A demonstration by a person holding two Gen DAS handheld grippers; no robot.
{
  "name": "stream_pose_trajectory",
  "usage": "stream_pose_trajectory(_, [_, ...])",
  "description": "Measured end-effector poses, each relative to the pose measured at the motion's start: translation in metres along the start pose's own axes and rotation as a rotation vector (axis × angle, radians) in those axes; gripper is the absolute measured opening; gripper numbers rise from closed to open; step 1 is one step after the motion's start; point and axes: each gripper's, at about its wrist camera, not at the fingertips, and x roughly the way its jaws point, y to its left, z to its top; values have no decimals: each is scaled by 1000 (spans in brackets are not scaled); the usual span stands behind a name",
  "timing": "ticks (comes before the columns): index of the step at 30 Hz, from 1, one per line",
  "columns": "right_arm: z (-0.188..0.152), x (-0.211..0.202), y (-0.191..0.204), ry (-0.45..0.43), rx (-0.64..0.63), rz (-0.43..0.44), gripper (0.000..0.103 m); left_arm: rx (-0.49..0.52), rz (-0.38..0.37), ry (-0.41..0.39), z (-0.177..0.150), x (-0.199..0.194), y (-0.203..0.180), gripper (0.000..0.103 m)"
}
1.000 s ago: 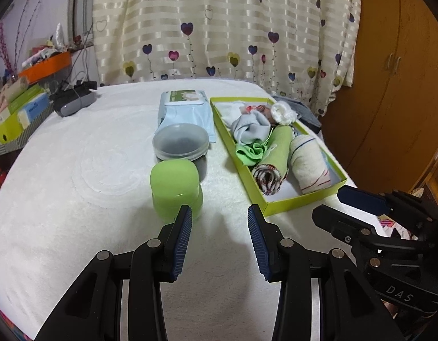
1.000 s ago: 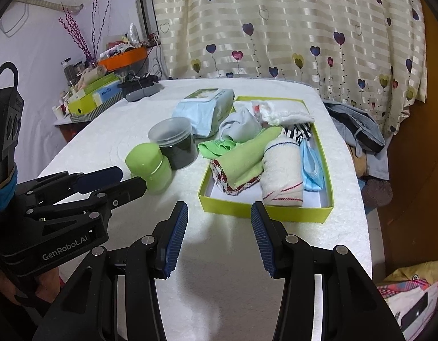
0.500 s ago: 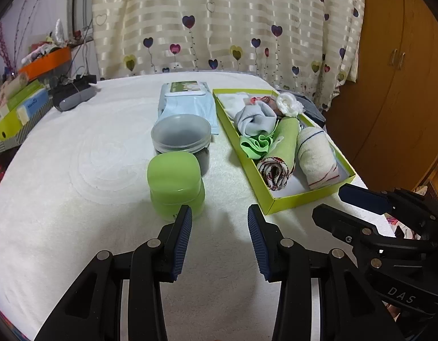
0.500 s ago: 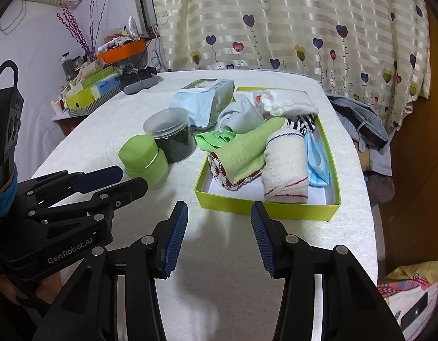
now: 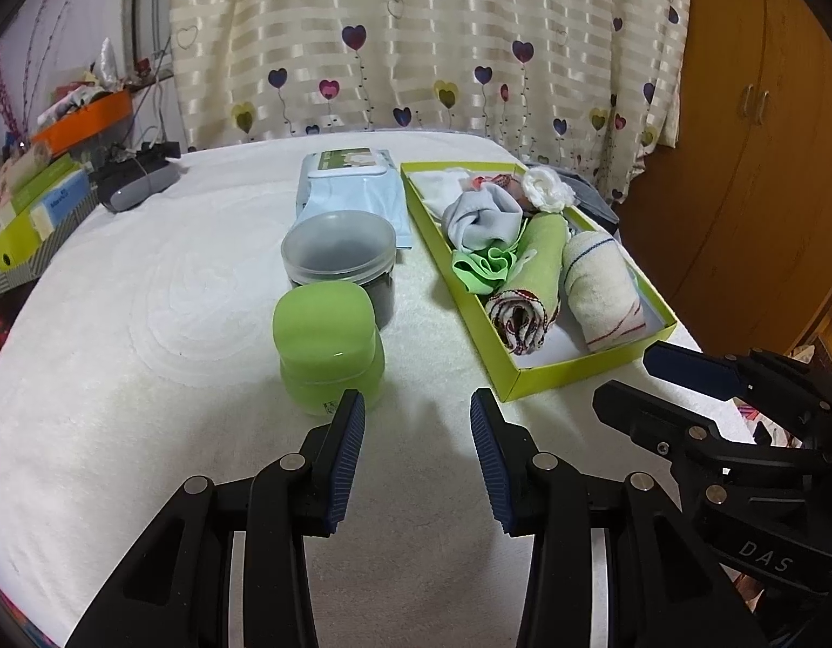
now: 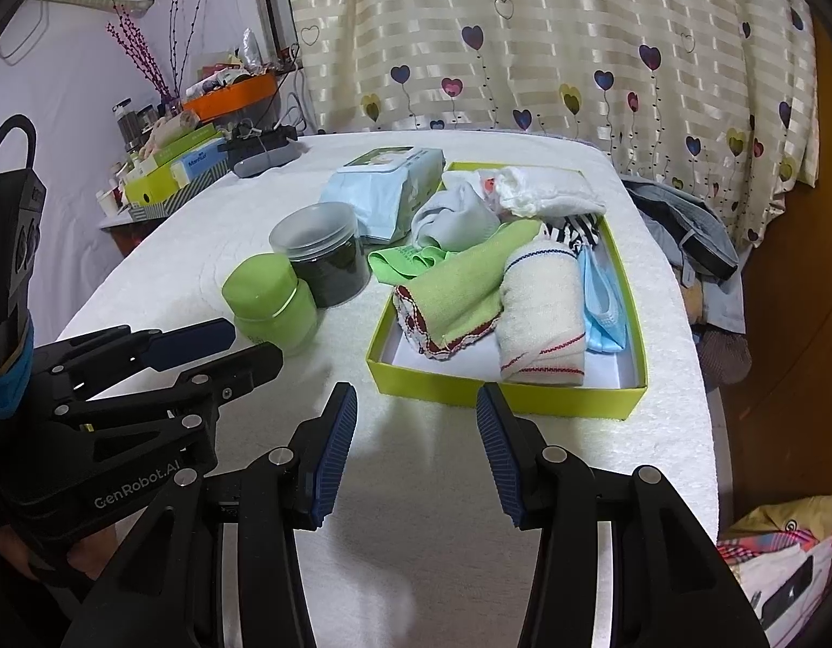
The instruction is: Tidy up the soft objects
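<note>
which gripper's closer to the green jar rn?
Left. The left gripper hovers right in front of the green jar, one finger almost at its base. The right gripper sits off to the side, facing the yellow-green box.

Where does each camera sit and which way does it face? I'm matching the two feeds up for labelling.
Left wrist: on the left tongs, angled down over the white table toward the green jar; the open right tongs show at the right edge.
Right wrist: on the right tongs, angled down toward the yellow-green box; the open left tongs and a hand show at left.
Shared: jar, box, rolled towels, wipes pack, heart curtain.
</note>
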Motion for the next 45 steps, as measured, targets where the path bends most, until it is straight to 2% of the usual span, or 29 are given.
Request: stream_pose_trajectory(45, [-1,-1,-6,0,2,2,48,18,-4,12,-2,-1,-9,40])
